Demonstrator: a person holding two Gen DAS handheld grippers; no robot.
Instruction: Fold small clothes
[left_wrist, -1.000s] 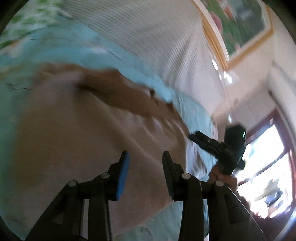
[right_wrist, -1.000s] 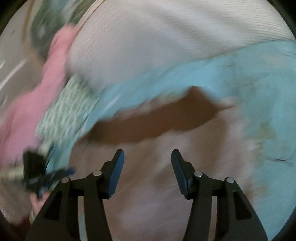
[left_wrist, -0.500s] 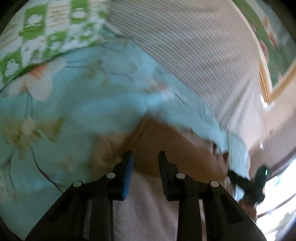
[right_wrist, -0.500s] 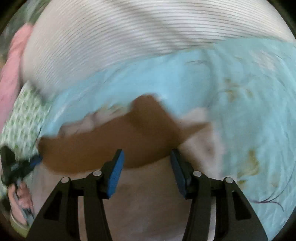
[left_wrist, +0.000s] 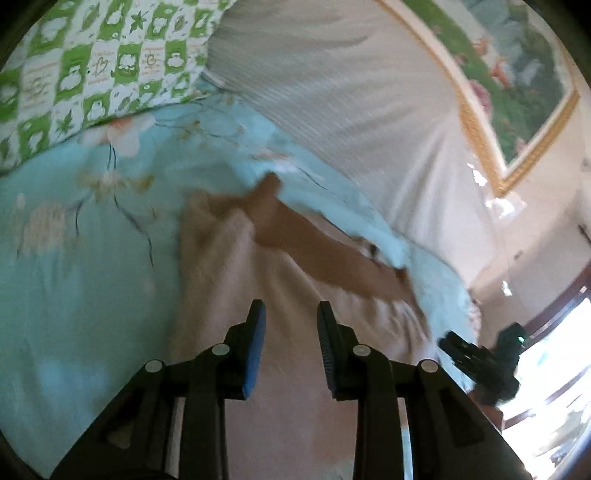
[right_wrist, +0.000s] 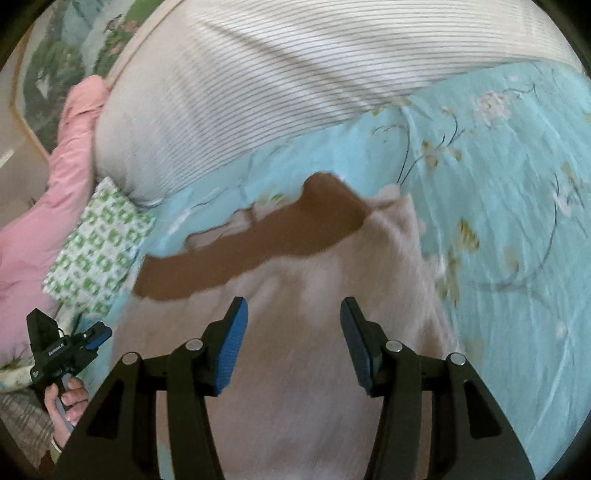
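A small pale pink garment (left_wrist: 229, 266) with a brown band (left_wrist: 317, 243) along its far edge lies spread on the blue floral bedsheet (left_wrist: 74, 288). My left gripper (left_wrist: 291, 310) hovers over the pale cloth, short of the band, open with a narrow gap and nothing between its pads. My right gripper (right_wrist: 293, 306) hangs over the same garment (right_wrist: 332, 332), its jaws wider apart and empty, with the brown band (right_wrist: 240, 251) ahead. Each gripper shows in the other's view: the right gripper (left_wrist: 448, 339) at the garment's right side, the left gripper (right_wrist: 98, 334) at its left, held by a hand (right_wrist: 68, 402).
A striped white bolster (right_wrist: 277, 74) runs along the far side of the bed. A green checked pillow (left_wrist: 92, 66) lies at the left, with a pink blanket (right_wrist: 44, 184) beyond it. A framed picture (left_wrist: 517, 74) hangs above, and a bright window (left_wrist: 554, 369) is on the right.
Half a second ago both grippers' tips were at the brown band; now both have drawn back over the pale cloth. The left jaws are narrower than a second ago.
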